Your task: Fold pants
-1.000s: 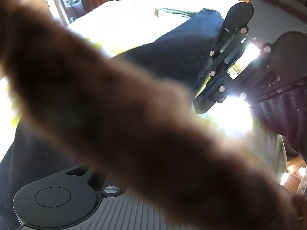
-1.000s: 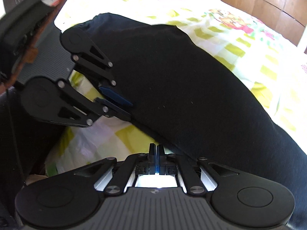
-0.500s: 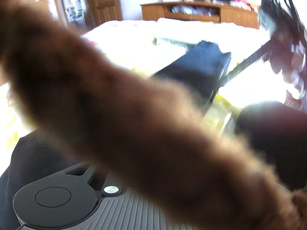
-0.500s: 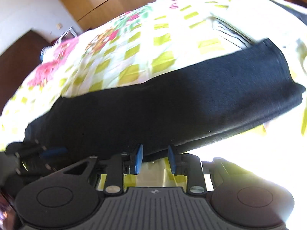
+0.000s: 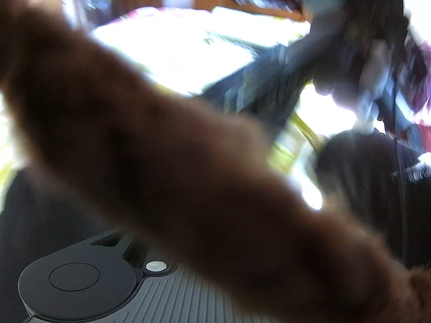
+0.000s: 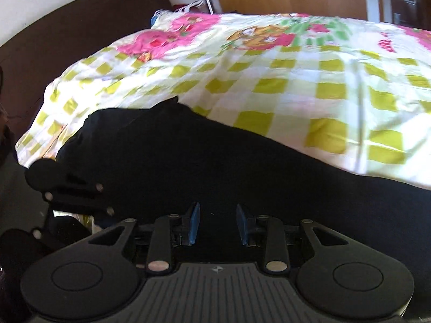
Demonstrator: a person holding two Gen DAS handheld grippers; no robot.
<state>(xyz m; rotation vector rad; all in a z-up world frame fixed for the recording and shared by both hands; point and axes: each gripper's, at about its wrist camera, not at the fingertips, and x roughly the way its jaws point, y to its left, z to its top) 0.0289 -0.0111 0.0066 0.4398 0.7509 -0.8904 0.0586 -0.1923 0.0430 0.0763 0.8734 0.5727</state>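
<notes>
On one checked bedsheet lies one pair of black pants; right gripper gapes empty (left gripper unreadable).

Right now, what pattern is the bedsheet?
Yellow-green checks with pink cartoon prints on the bedsheet; right wrist view.

Right gripper, black two-finger tool with blue pads: jaws parted, having just been opening, nothing pressed between them. Left gripper, black linkage seen at lower left: jaw state hidden; its own camera is blocked by a blurred brown sleeve.
</notes>
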